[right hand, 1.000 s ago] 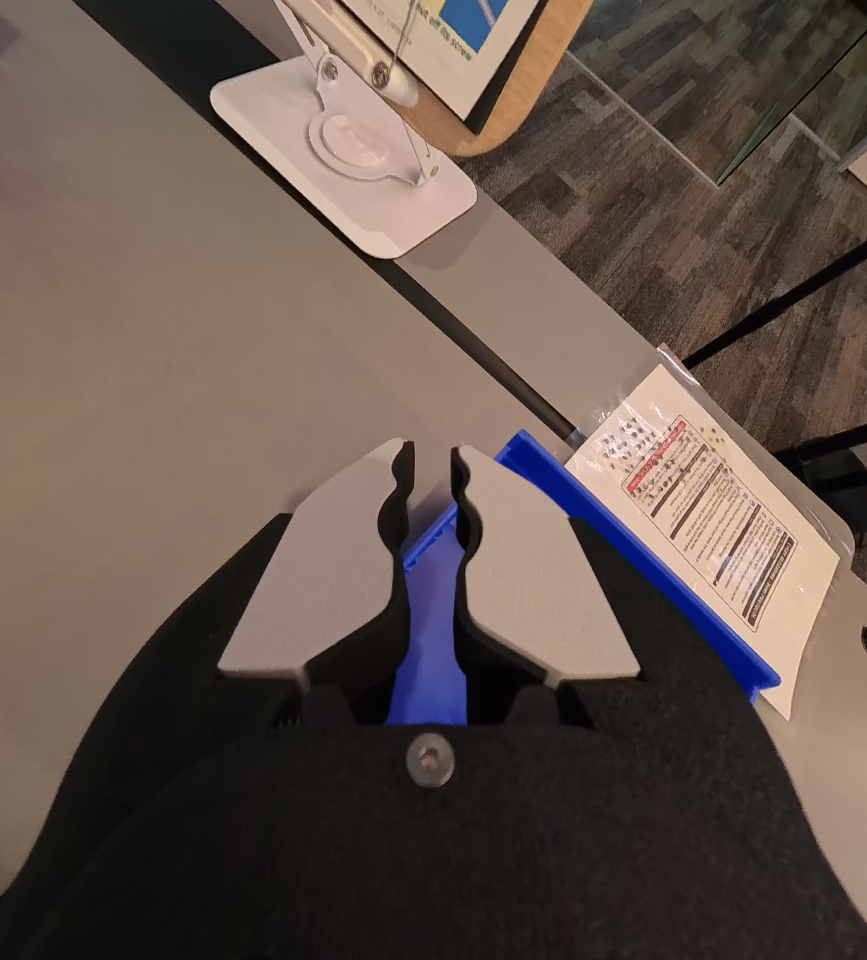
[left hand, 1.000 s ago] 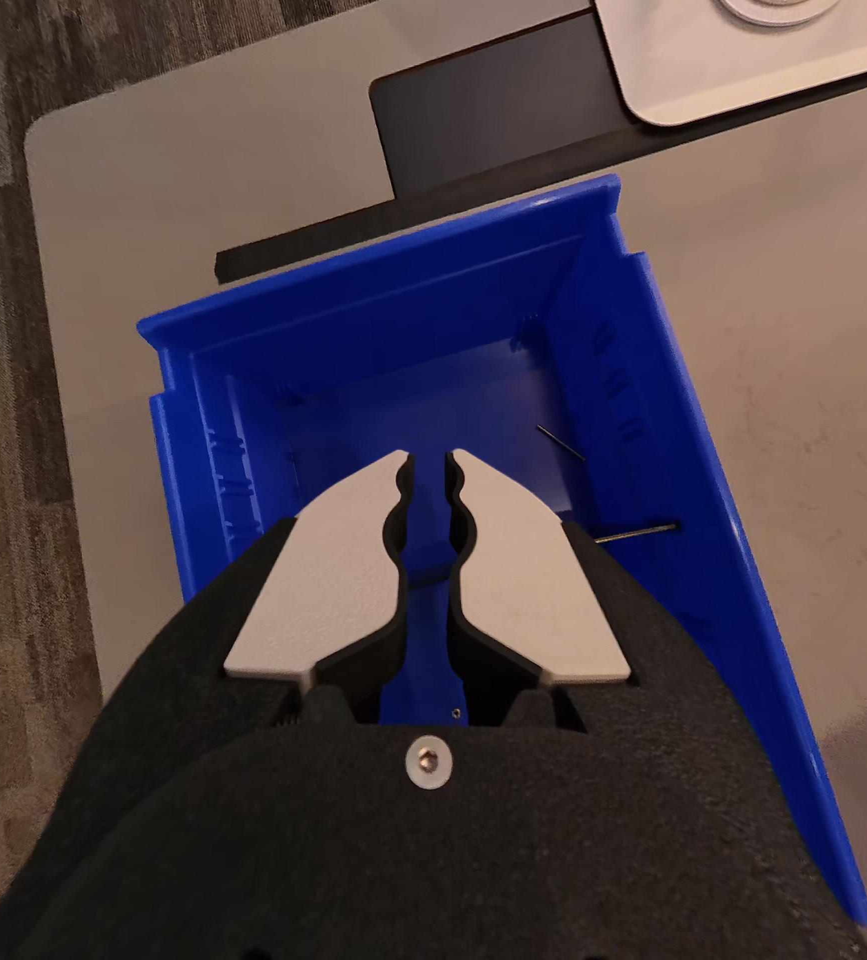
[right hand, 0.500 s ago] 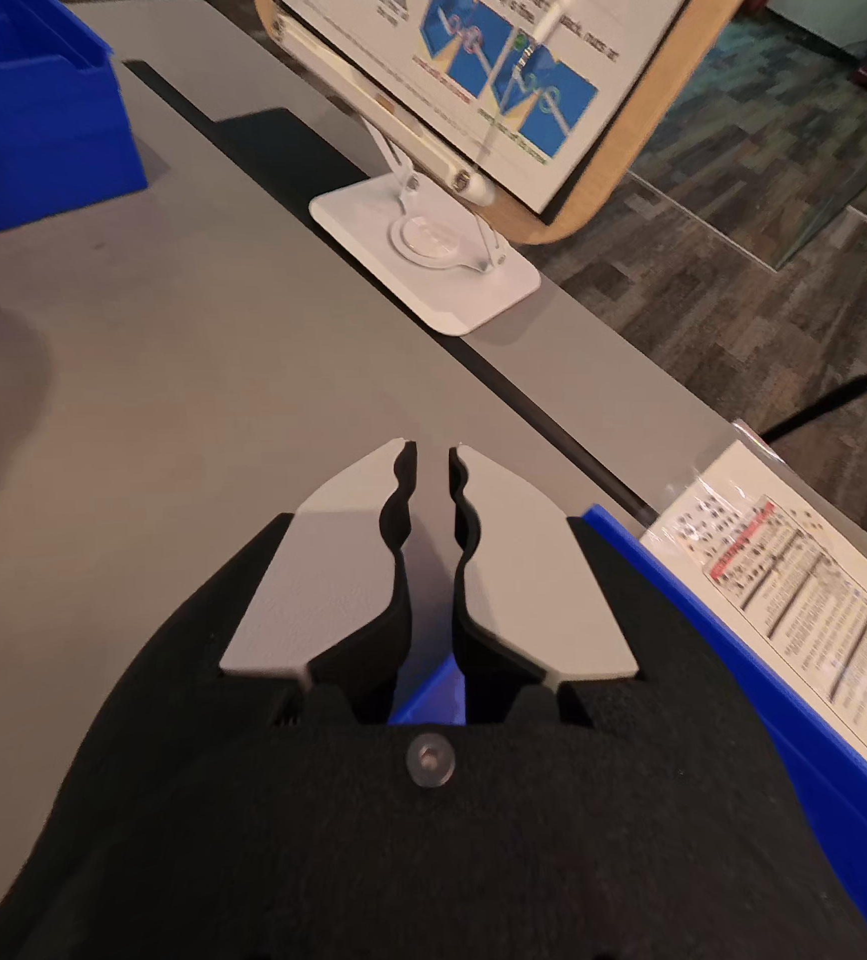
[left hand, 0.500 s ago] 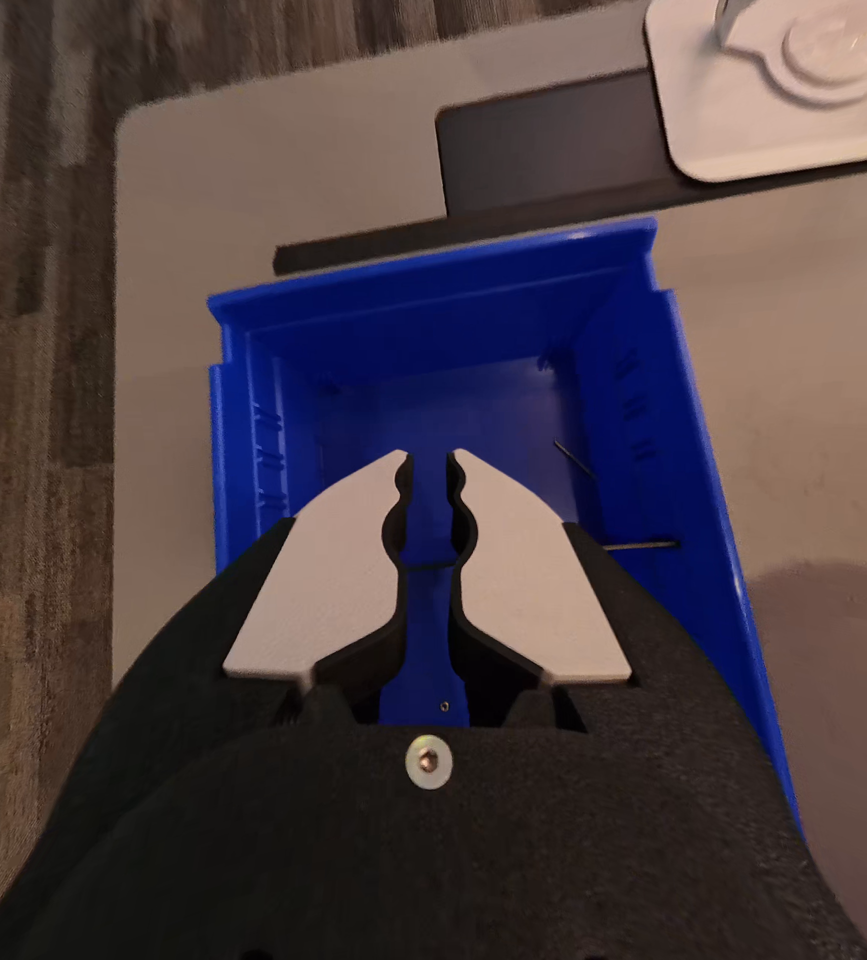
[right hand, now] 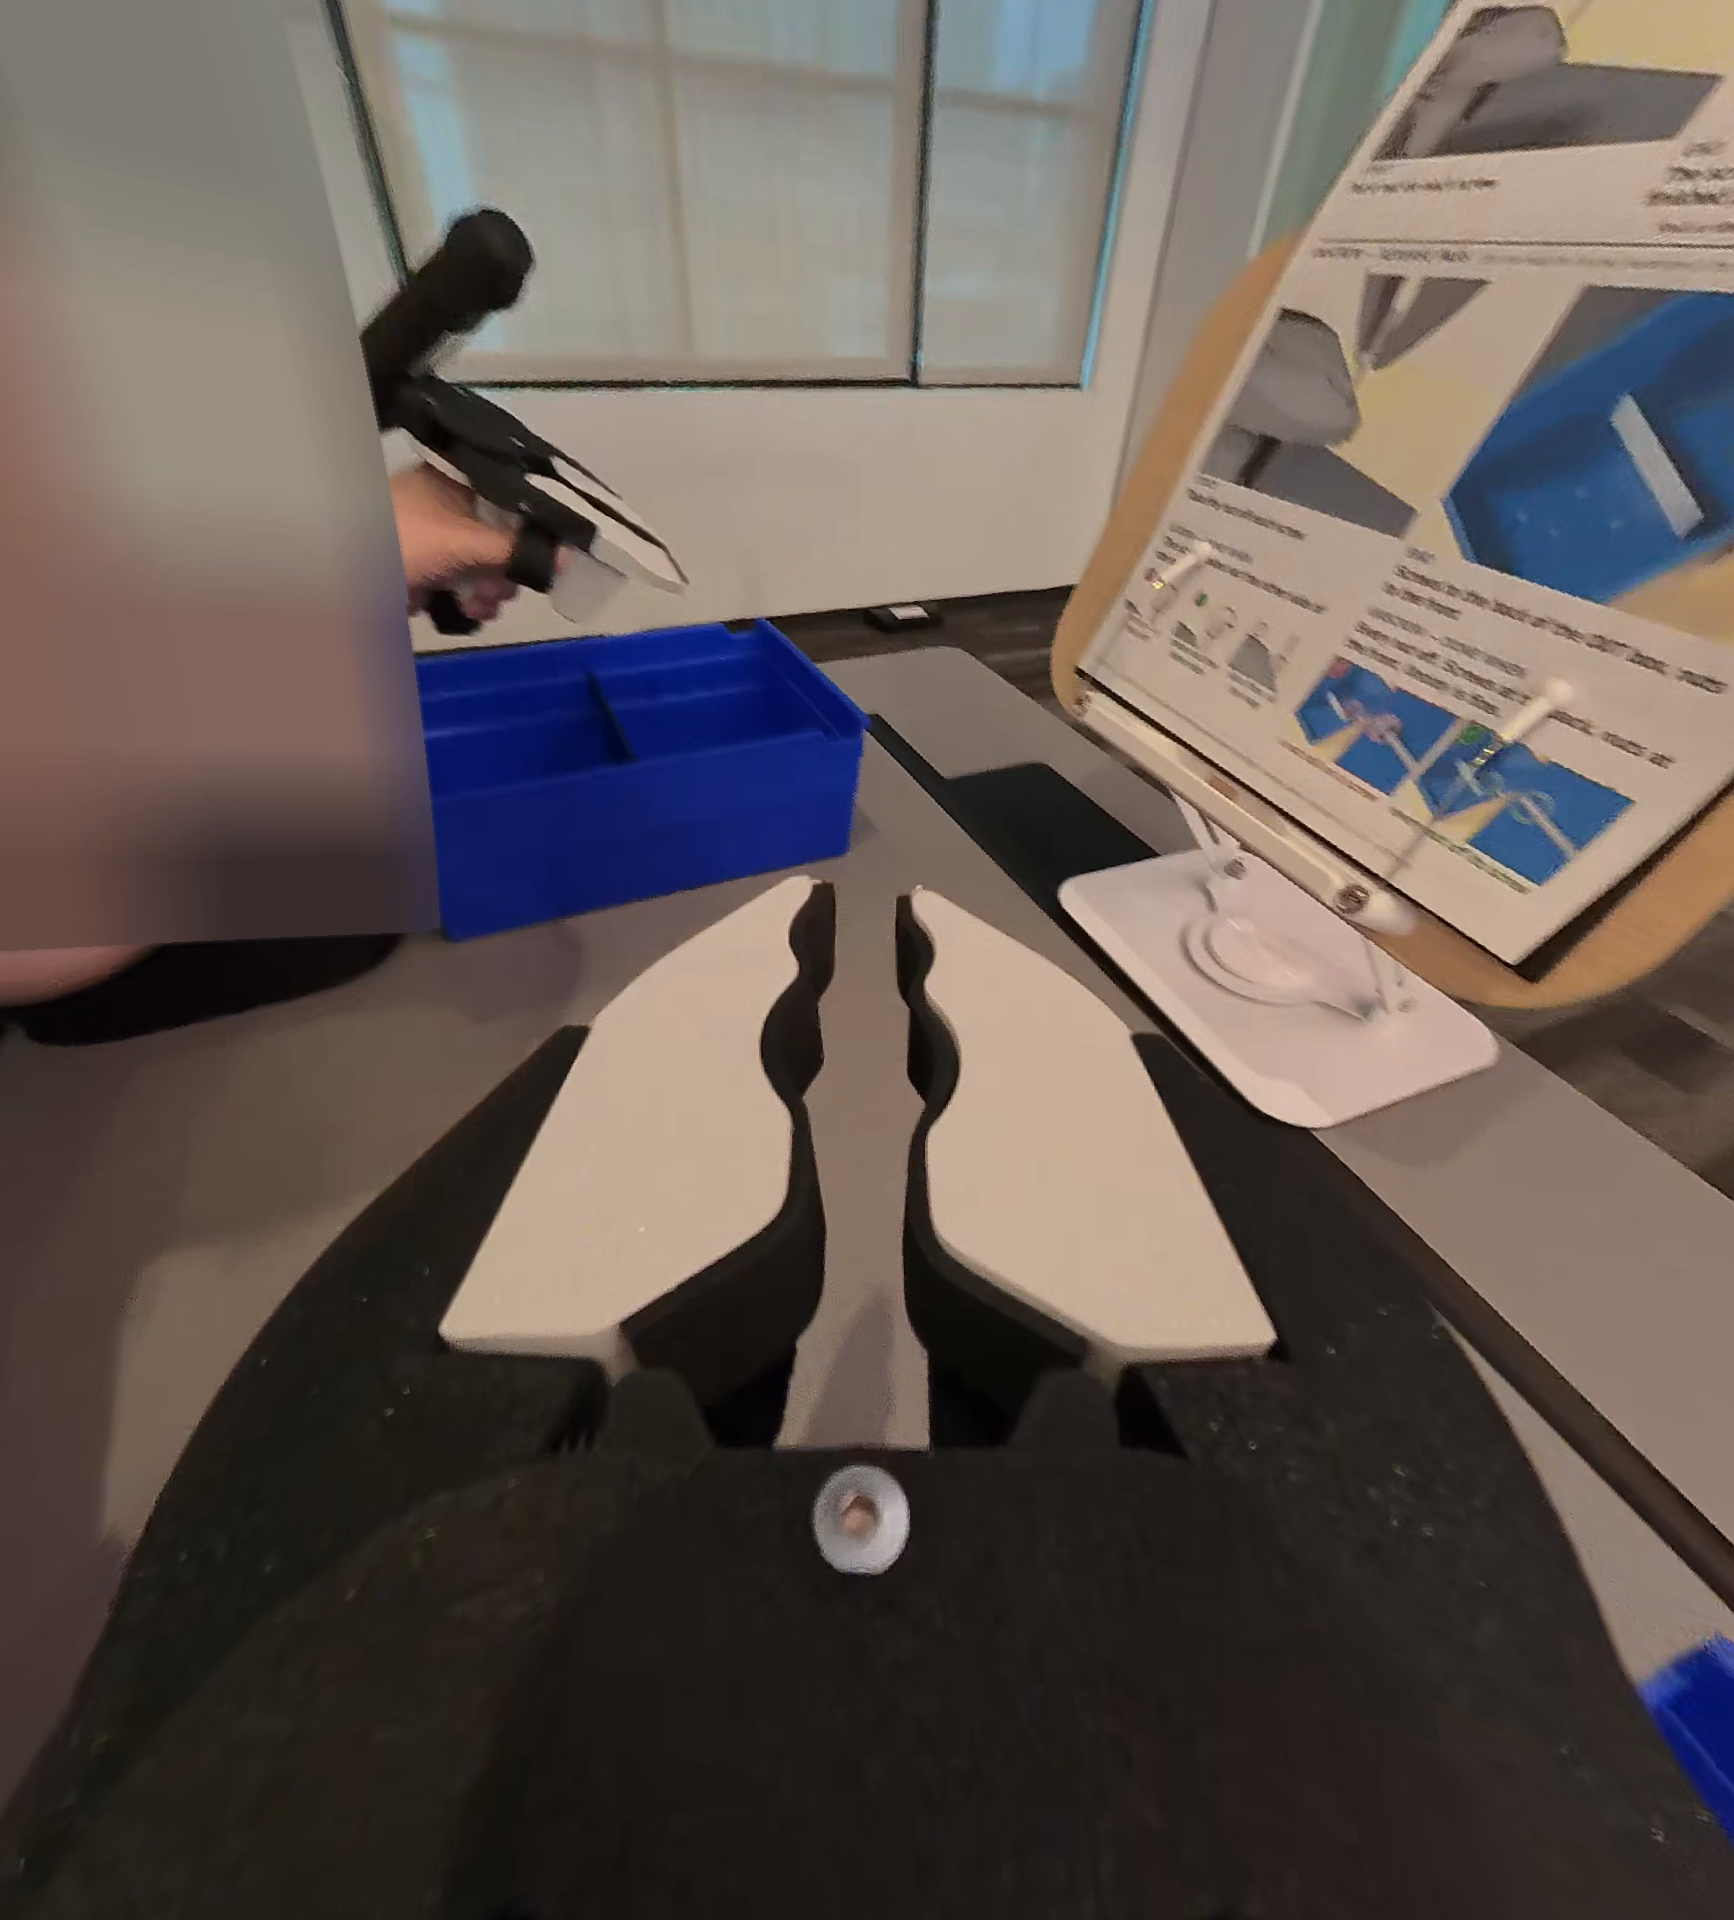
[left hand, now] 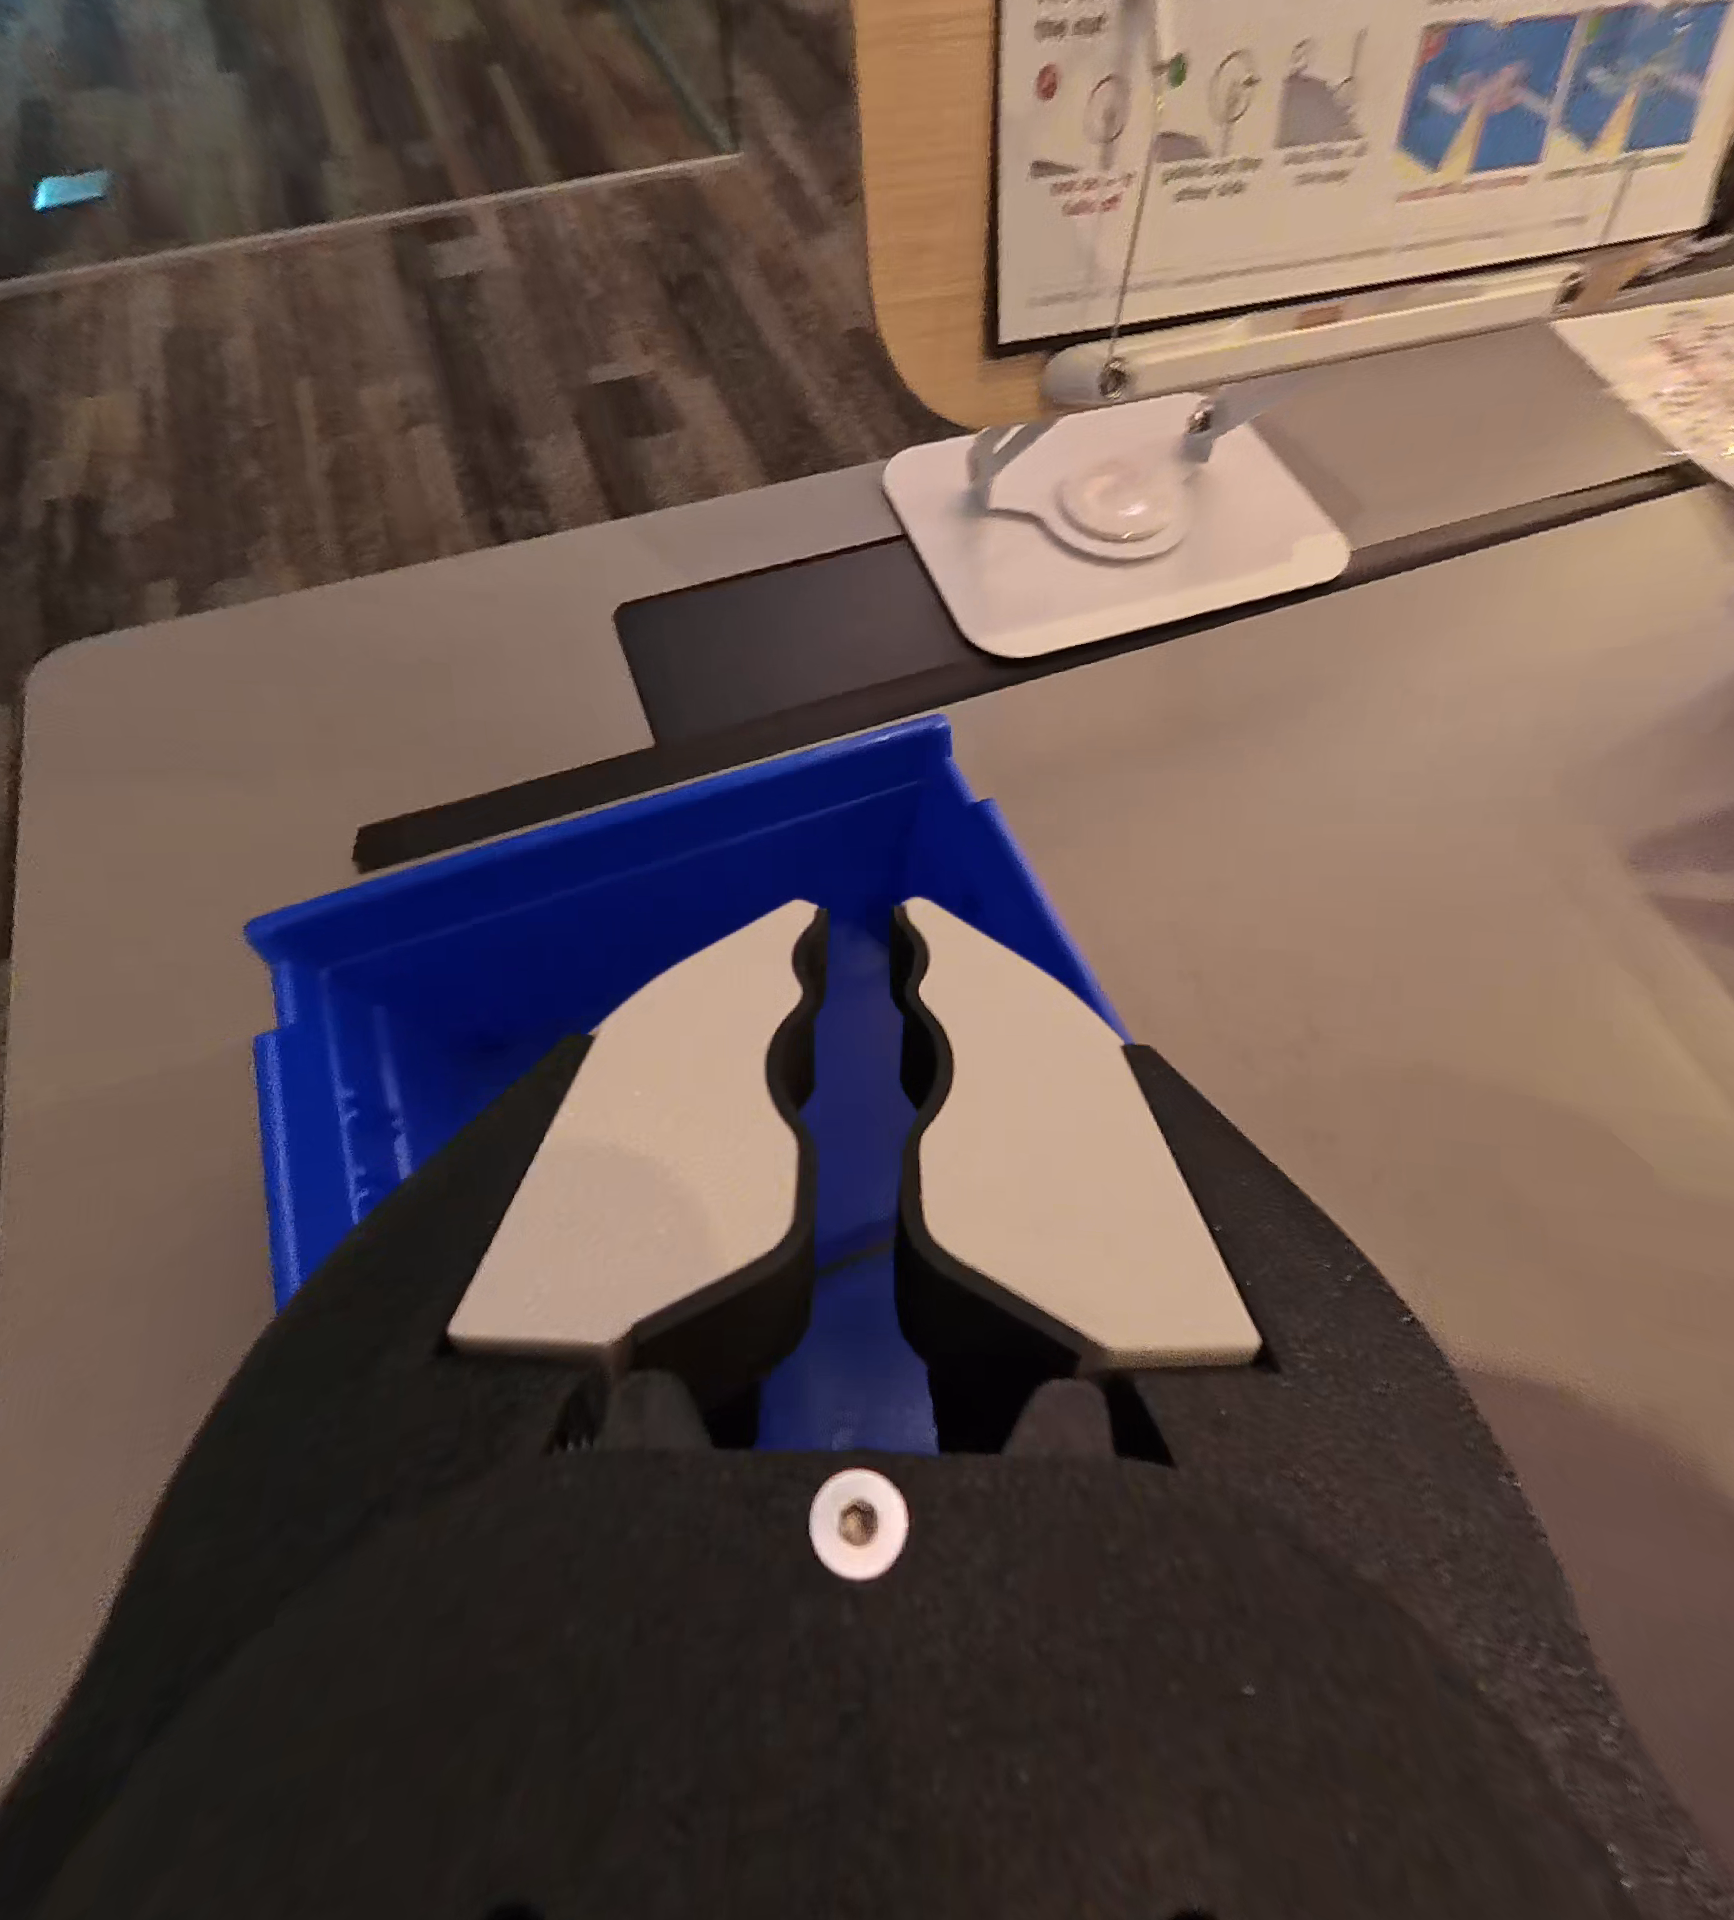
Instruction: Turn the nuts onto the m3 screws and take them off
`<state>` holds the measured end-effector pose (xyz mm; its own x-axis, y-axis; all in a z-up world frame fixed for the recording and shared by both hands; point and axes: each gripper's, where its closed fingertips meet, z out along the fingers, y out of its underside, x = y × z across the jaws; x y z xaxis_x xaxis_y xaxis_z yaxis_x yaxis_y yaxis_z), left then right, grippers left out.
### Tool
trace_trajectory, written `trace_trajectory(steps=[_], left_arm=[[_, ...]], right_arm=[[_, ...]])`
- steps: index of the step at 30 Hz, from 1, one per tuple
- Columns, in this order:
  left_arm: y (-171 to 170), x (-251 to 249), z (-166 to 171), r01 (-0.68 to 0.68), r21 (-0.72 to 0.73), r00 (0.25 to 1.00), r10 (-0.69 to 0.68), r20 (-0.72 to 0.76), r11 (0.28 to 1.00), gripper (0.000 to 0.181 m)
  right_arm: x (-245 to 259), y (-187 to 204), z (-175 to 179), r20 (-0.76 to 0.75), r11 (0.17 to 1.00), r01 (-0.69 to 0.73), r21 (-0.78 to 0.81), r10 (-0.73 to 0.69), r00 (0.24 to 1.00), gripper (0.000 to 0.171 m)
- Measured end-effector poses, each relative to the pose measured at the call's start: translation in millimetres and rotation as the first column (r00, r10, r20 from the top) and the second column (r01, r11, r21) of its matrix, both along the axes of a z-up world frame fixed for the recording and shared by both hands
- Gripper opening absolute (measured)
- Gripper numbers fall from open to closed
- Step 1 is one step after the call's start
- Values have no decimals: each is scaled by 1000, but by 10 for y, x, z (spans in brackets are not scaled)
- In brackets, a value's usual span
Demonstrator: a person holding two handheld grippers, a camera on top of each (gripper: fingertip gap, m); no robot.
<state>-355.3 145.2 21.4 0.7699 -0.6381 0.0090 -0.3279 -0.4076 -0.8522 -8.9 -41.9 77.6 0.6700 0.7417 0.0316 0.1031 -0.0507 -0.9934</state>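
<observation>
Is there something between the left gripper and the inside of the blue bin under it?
Nothing visible blocks it. The left gripper hangs above the open blue bin, jaws slightly apart and empty. The screws are not visible now; the gripper covers most of the bin floor.

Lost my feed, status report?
Left claw and right claw slightly open, both empty. Left hangs over blue bin. No screws or nuts visible. Nothing in the way.

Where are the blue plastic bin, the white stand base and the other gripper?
blue plastic bin [right hand: 634,821]: right wrist view, front wall.
white stand base [left hand: 1247,566]: left wrist view, flat plate.
left gripper [right hand: 671,577]: right wrist view, fingertips.
</observation>
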Motion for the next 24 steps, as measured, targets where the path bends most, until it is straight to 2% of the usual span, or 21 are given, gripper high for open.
trace_trajectory(steps=[3, 6, 8, 10, 12, 17, 24], left_arm=[[3, 133, -37, 139, -3, 989, -139, -54, 990, 7], [148, 224, -245, 296, -116, 921, -316, -227, 948, 6], [317, 162, -440, 249, -295, 925, -317, -209, 922, 6], [269, 121, -626, 218, -521, 945, -313, -100, 825, 5], [244, 57, -773, 147, -628, 968, -242, -68, 764, 8], [152, 102, -1174, -30, -691, 974, -133, -181, 722, 18], [102, 317, -1437, -142, -736, 967, -65, -245, 662, 29]], right_arm=[[-29, -51, 57, 2, 1000, -13, 13, 13, 1000, 11], [-32, -113, 113, 15, 999, -34, 23, 34, 999, 11], [-15, -113, 126, 20, 999, -29, 15, 28, 999, 11], [17, -83, 123, 26, 1000, 5, 19, -6, 1000, 12], [28, -56, 86, 28, 1000, 20, 14, -21, 999, 12], [38, 30, -32, 44, 999, 34, -29, -33, 998, 12], [68, -23, -97, 121, 998, 40, -42, -35, 992, 13]])
